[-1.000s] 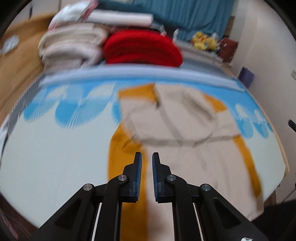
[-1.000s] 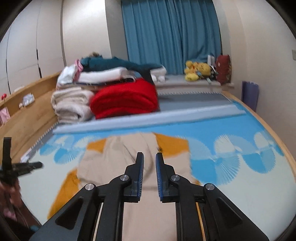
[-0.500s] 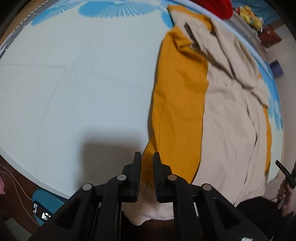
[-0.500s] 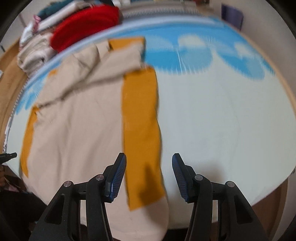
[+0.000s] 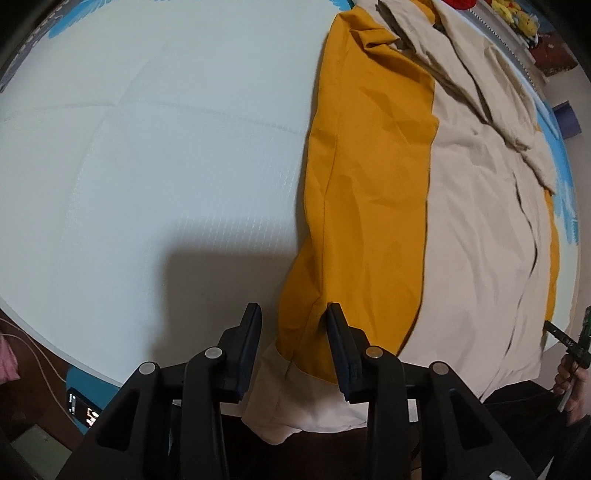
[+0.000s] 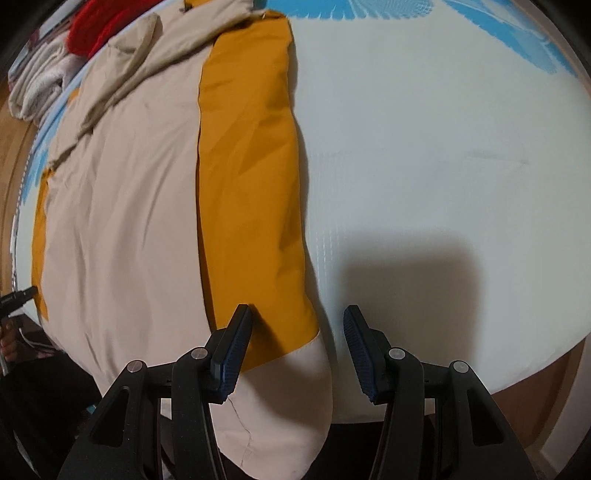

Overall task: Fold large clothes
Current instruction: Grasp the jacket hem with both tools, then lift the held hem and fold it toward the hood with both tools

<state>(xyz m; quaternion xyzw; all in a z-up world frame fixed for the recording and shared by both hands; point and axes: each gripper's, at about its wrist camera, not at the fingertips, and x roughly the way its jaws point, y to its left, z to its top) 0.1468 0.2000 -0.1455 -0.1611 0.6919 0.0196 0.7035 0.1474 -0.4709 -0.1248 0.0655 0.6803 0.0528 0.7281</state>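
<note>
A large beige garment (image 5: 480, 240) with orange side panels (image 5: 369, 184) lies flat on the pale bed sheet (image 5: 147, 166), its hem hanging over the near edge. My left gripper (image 5: 293, 326) points down at the lower left corner; its jaws are opening, with the orange panel's edge between them and the pads not pressing on it. In the right wrist view, my right gripper (image 6: 297, 328) stands open over the lower right corner of the garment (image 6: 129, 203), straddling the bottom of the orange panel (image 6: 251, 166) without gripping it.
A red blanket (image 6: 96, 26) and folded pale towels (image 6: 37, 85) are stacked at the far end. Plush toys (image 5: 517, 18) sit far right. A phone (image 5: 83, 406) lies on the floor at left. The wooden bed frame (image 6: 535, 398) edges the mattress.
Both grippers have dropped from looking across the bed to pointing down at the garment's near corners. Both pairs of jaws spread from nearly shut, the right first, the left still widening.
</note>
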